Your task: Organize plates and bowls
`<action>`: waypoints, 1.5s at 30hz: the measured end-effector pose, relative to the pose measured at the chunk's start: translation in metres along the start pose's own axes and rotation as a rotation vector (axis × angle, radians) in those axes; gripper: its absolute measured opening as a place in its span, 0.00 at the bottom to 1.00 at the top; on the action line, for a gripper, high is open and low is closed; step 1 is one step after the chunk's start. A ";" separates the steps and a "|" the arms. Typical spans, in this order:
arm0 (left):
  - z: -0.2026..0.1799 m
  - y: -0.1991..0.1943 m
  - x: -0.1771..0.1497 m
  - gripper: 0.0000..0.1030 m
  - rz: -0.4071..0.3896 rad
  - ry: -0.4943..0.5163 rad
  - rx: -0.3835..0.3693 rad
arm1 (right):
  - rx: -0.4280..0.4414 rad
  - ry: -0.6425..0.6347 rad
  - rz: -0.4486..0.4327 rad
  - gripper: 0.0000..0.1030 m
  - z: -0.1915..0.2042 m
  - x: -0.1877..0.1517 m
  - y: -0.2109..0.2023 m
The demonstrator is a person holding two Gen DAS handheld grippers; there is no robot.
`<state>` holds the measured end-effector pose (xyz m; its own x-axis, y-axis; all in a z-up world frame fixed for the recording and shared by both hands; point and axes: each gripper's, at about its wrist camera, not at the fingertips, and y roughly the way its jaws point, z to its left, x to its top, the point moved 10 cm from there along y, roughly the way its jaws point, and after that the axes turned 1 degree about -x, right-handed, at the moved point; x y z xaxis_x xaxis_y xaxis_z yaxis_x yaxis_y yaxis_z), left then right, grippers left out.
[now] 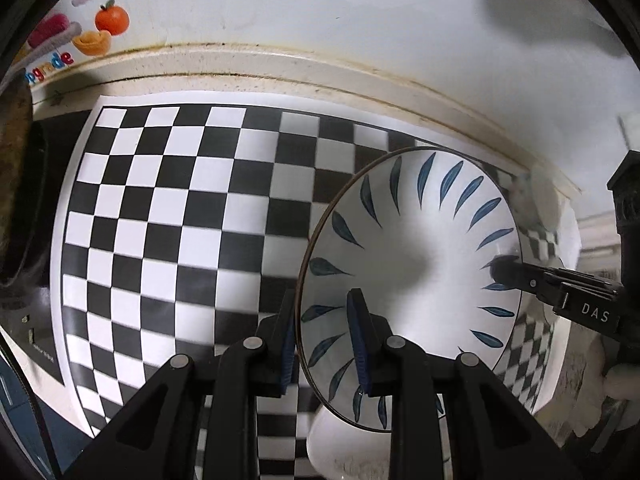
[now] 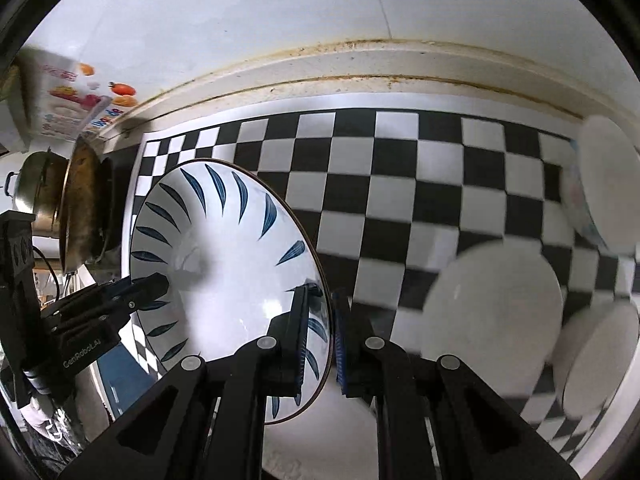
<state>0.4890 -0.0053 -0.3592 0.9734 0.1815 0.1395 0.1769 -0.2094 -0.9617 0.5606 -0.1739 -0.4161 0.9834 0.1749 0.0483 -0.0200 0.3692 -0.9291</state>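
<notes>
A white bowl with blue leaf marks (image 1: 416, 248) is held up above the checkerboard mat (image 1: 168, 216). My left gripper (image 1: 320, 340) is shut on its left rim, one finger inside, one outside. My right gripper (image 2: 322, 336) is shut on the opposite rim of the same bowl (image 2: 224, 264). Each gripper shows in the other's view, the right one (image 1: 532, 280) and the left one (image 2: 132, 292). A white plate (image 2: 492, 316) lies on the mat (image 2: 400, 184) to the right, with more white dishes (image 2: 600, 352) and a tilted bowl (image 2: 604, 188) at the far right.
A worn pot with a lid (image 2: 80, 204) and a steel pot (image 2: 32, 184) stand at the mat's left end. A colourful carton (image 1: 80, 36) leans on the white wall (image 1: 320, 12). A raised counter lip (image 1: 280, 68) runs behind the mat.
</notes>
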 end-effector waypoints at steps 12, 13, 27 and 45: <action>-0.026 -0.027 -0.076 0.21 0.016 0.106 -0.038 | 0.020 0.078 -0.039 0.13 -0.006 -0.110 -0.033; -0.027 -0.023 -0.083 0.21 0.024 0.111 -0.039 | 0.018 0.086 -0.037 0.13 -0.009 -0.121 -0.032; -0.025 0.036 -0.149 0.21 0.161 0.123 -0.022 | 0.009 0.169 0.026 0.13 -0.037 -0.212 0.024; -0.025 0.062 -0.162 0.21 0.212 0.134 0.012 | -0.045 0.170 0.054 0.13 -0.041 -0.213 0.049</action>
<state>0.3458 -0.0717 -0.4356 0.9993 0.0054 -0.0362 -0.0342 -0.2174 -0.9755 0.3578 -0.2303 -0.4868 0.9975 0.0347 -0.0615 -0.0694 0.3219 -0.9442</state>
